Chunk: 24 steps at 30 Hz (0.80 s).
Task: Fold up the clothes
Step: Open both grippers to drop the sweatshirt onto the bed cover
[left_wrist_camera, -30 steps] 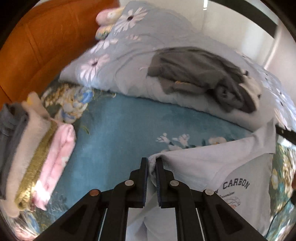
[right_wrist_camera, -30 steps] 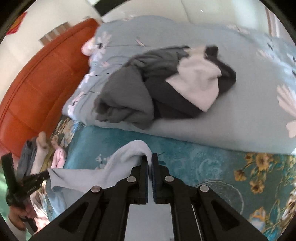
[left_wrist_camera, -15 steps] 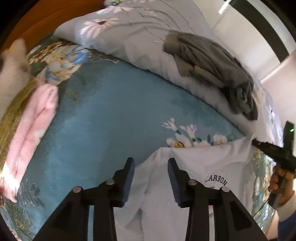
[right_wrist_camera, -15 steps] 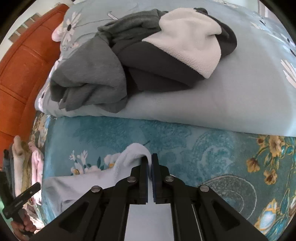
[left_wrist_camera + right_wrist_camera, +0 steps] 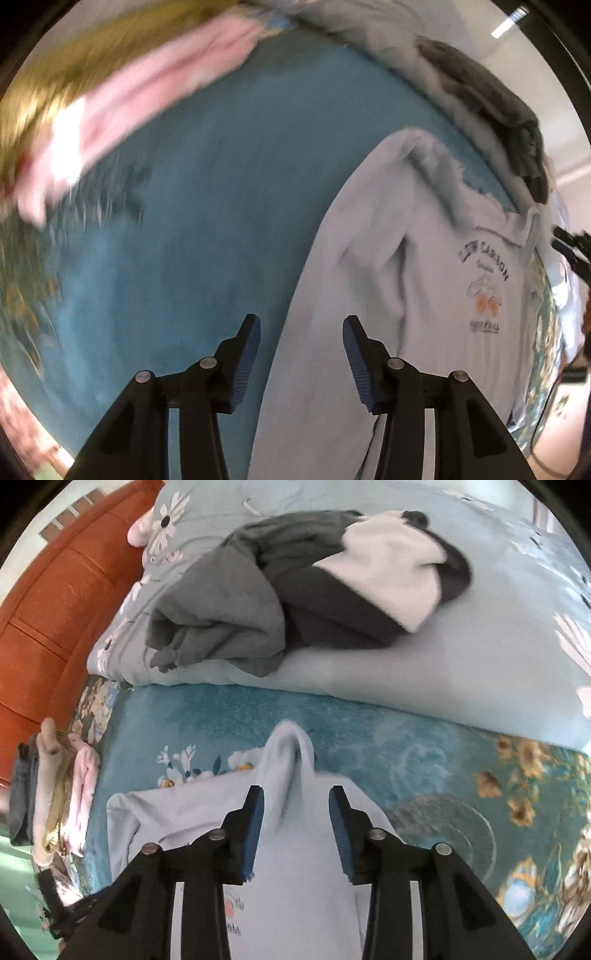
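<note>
A pale blue T-shirt [image 5: 399, 295] with a printed chest logo lies face up on the teal floral bedspread [image 5: 207, 229]. My left gripper [image 5: 301, 332] is open and empty over the shirt's left edge. In the right wrist view the shirt [image 5: 295, 849] lies flat with one shoulder peaked upward. My right gripper [image 5: 296, 801] is open, its jaws on either side of that peak, holding nothing.
A pile of grey and white clothes [image 5: 295, 590] lies on the light blue quilt [image 5: 461, 672] behind. A stack of folded pink, yellow and grey garments [image 5: 55, 801] sits at the left by the orange headboard [image 5: 51, 602]. The left wrist view is motion-blurred.
Both grippers have opened and let go of the shirt's shoulders. The shirt now lies on the bedspread. The left gripper has swung down and to the left.
</note>
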Each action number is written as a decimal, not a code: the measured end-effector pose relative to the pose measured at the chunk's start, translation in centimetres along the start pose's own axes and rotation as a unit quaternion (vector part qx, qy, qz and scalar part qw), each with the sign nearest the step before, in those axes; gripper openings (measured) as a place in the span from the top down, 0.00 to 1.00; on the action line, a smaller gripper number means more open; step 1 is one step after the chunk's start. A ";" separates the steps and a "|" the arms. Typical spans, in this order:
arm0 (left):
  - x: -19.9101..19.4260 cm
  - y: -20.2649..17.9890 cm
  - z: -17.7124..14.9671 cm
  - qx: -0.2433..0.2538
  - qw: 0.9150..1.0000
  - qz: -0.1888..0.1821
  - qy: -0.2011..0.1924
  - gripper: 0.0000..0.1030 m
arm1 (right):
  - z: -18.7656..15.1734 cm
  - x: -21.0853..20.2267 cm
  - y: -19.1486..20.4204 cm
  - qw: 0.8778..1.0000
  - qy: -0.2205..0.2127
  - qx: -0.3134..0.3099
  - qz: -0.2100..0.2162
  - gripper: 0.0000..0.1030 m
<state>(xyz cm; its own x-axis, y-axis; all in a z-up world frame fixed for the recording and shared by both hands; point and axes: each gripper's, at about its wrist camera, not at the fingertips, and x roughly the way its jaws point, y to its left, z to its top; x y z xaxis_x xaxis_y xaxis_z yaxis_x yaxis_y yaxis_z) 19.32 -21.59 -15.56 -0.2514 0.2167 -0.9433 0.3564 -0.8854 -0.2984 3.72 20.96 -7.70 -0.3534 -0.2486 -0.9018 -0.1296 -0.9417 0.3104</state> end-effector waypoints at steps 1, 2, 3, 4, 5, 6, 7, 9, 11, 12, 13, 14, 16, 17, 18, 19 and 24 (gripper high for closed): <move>0.1 0.1 -0.5 -0.004 1.000 0.000 -0.002 0.64 | -0.7 -0.6 -0.4 1.000 -0.001 0.005 -0.002 0.64; 0.1 0.0 -0.8 -0.005 1.000 0.002 -0.003 0.83 | -1.3 -1.1 -0.8 1.000 -0.002 0.010 -0.003 0.64; 0.2 -0.1 -1.1 -0.005 1.000 0.004 -0.002 0.90 | -1.6 -1.2 -0.9 1.000 -0.003 0.011 -0.004 0.64; 0.4 -0.3 -1.3 -0.004 1.000 0.010 0.001 0.93 | -1.9 -1.3 -1.1 1.000 -0.003 0.012 -0.004 0.64; 0.5 -0.7 -1.5 0.003 1.000 0.017 -0.001 0.97 | -2.2 -1.4 -1.2 1.000 -0.003 0.013 -0.005 0.64; 0.6 -1.1 -1.6 0.010 1.000 0.024 -0.003 0.97 | -2.5 -1.1 -1.0 1.000 -0.001 0.013 -0.001 0.64; 0.3 -1.3 -1.5 0.018 0.999 0.042 -0.011 0.97 | -2.8 -0.9 -0.9 1.000 0.002 0.014 0.003 0.64; -0.3 -1.8 -1.0 0.032 0.996 0.080 -0.030 0.97 | -3.1 -0.5 -0.3 1.000 0.007 0.011 0.018 0.64; -1.7 -1.0 0.5 0.021 0.991 0.121 -0.060 0.97 | -3.2 -0.2 0.6 0.999 0.011 0.006 0.035 0.64; -2.2 -0.4 1.5 0.014 0.988 0.139 -0.070 0.97 | -3.2 0.1 1.0 0.999 0.013 0.002 0.044 0.64; -2.6 0.3 2.5 0.008 0.984 0.157 -0.080 0.97 | -3.2 0.5 1.5 0.999 0.014 -0.001 0.049 0.64; -2.8 1.0 3.4 0.001 0.985 0.153 -0.081 0.97 | -3.2 0.9 2.0 0.998 0.015 -0.004 0.054 0.64; -3.1 2.2 5.0 -0.016 0.988 0.135 -0.074 0.93 | -2.9 1.9 2.8 0.997 0.020 -0.003 0.073 0.64; -3.2 2.6 5.4 -0.026 0.989 0.128 -0.070 0.93 | -2.8 2.4 3.2 0.996 0.022 -0.003 0.082 0.64; -3.4 2.9 5.4 -0.036 0.991 0.112 -0.069 0.93 | -2.7 2.8 3.4 0.996 0.021 0.000 0.087 0.64; -3.6 3.1 5.4 -0.046 0.992 0.095 -0.069 0.88 | -2.5 3.3 3.5 0.996 0.020 0.004 0.092 0.64; -5.5 2.3 2.4 -0.059 0.990 0.085 -0.092 0.61 | -2.3 5.7 3.4 0.997 0.034 0.020 0.072 0.64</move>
<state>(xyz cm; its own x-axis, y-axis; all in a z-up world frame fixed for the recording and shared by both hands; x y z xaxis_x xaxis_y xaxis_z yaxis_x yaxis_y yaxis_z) 19.40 -25.82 -10.69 -0.3338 -0.0201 -0.9424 0.5079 -0.8461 -0.1619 3.37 15.84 -12.52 -0.3073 -0.3973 -0.8647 -0.1191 -0.8855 0.4491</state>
